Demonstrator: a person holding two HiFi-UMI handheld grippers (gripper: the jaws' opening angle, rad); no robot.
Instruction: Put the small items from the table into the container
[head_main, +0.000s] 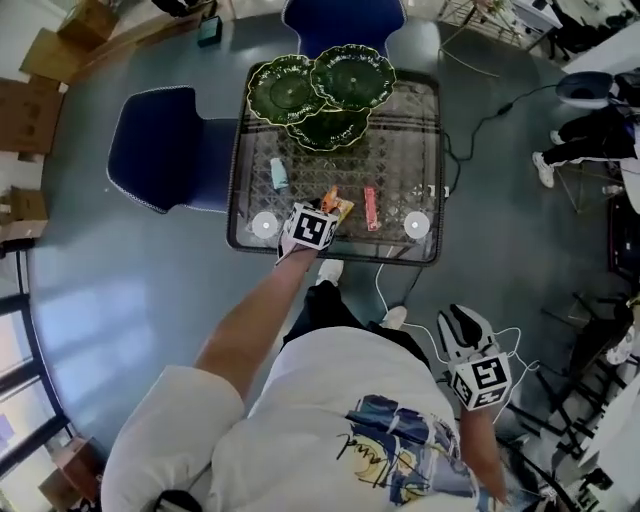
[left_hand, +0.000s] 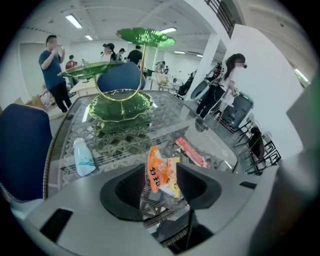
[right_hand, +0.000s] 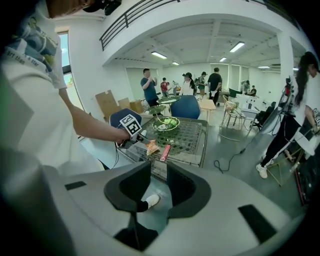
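Observation:
A glass table (head_main: 420, 150) carries a green three-tier leaf stand (head_main: 322, 90) at its far side. Near the front edge lie a pale blue bottle (head_main: 280, 175), an orange snack packet (head_main: 336, 207) and a red bar (head_main: 371, 208). My left gripper (head_main: 322, 212) reaches over the front edge. In the left gripper view its jaws (left_hand: 160, 175) stand open, and the orange packet (left_hand: 161, 167) lies on the glass between their tips. The bottle (left_hand: 83, 157) is to its left, the bar (left_hand: 192, 152) to its right. My right gripper (head_main: 455, 320) hangs off the table by my side, open (right_hand: 159, 175) and empty.
Blue chairs stand at the table's left (head_main: 160, 150) and far side (head_main: 343, 20). A cable (head_main: 480, 130) runs over the floor at the right. Cardboard boxes (head_main: 30, 100) sit far left. Several people (left_hand: 52, 65) stand beyond the table.

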